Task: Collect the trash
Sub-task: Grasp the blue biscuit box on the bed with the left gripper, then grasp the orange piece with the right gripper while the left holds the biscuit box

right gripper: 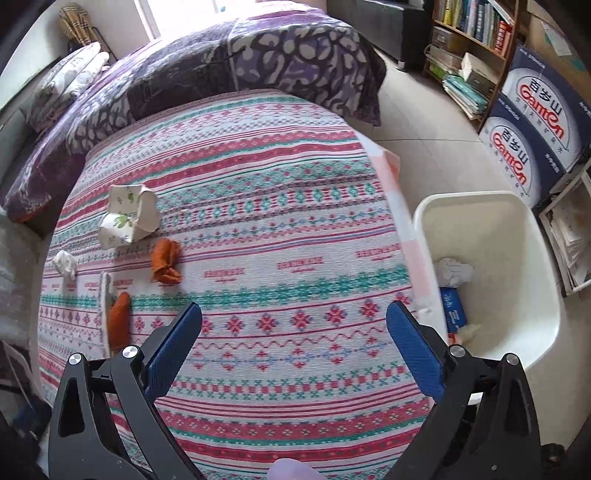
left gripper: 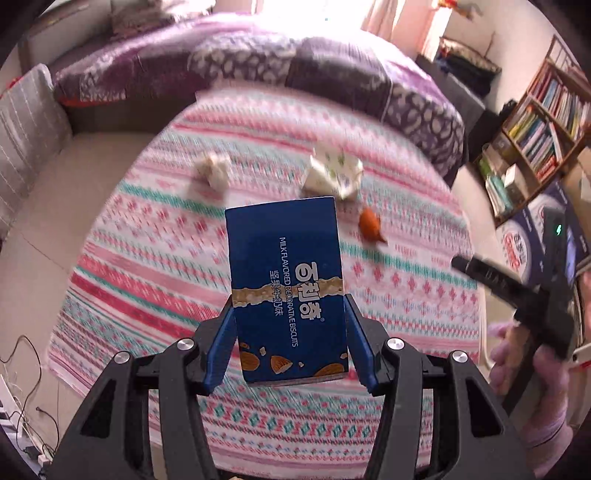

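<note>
blue biscuit box (left gripper: 286,291) clamped upright, above striped cloth (left gripper: 369,295).

A low surface is covered by a striped cloth (right gripper: 258,206) woven in pink, red, teal and white bands. Just behind it, a purple and grey patterned quilt (right gripper: 258,55) is draped over a long couch or bed. Pale floor tiles (right gripper: 424,129) run past the cloth's right edge. A wooden bookshelf (right gripper: 476,29) packed with books stands to the right, with loose stacks of books (right gripper: 465,88) at its foot. Two dark blue cartons (right gripper: 532,125) with red lettering are stacked beside it. Bright daylight pours through a window (left gripper: 314,9) with pale curtains. Dark cables (left gripper: 22,387) trail on the floor at left.
</note>
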